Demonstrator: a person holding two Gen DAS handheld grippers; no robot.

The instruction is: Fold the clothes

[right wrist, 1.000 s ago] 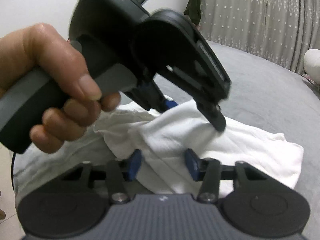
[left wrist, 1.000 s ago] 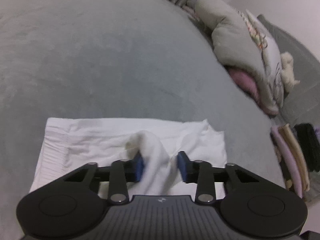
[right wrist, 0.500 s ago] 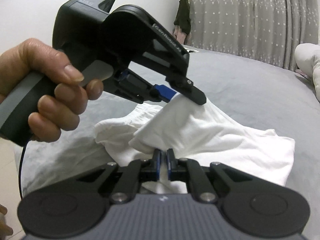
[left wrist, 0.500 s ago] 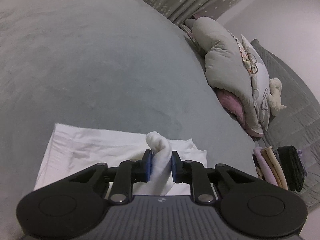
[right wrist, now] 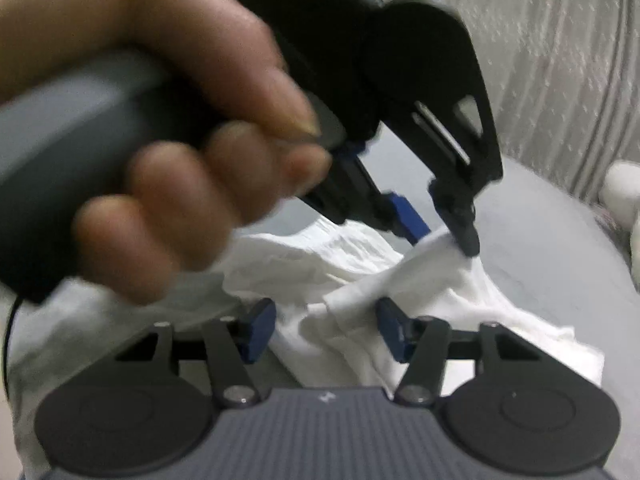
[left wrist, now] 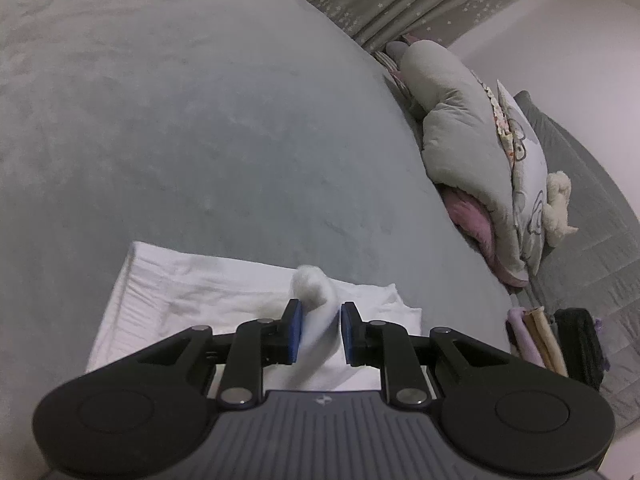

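A white garment (left wrist: 192,296) lies partly folded on the grey bed cover (left wrist: 180,120). My left gripper (left wrist: 319,332) is shut on a bunched fold of it, lifted off the bed; the pads stand slightly apart with cloth filling the gap. In the right wrist view the same white garment (right wrist: 440,304) hangs from the left gripper (right wrist: 444,232), held by a hand close above. My right gripper (right wrist: 326,330) is open, its blue pads wide apart on either side of a ridge of the cloth.
Grey and patterned pillows (left wrist: 472,160) and a small plush toy (left wrist: 560,200) lie at the bed's right side. A stack of folded clothes (left wrist: 552,340) sits at the far right. Grey curtains (right wrist: 560,60) hang behind the bed.
My right gripper was shut on the cloth half a second ago and has opened wide. The left gripper and its hand moved closer to the right camera, still holding the fold.
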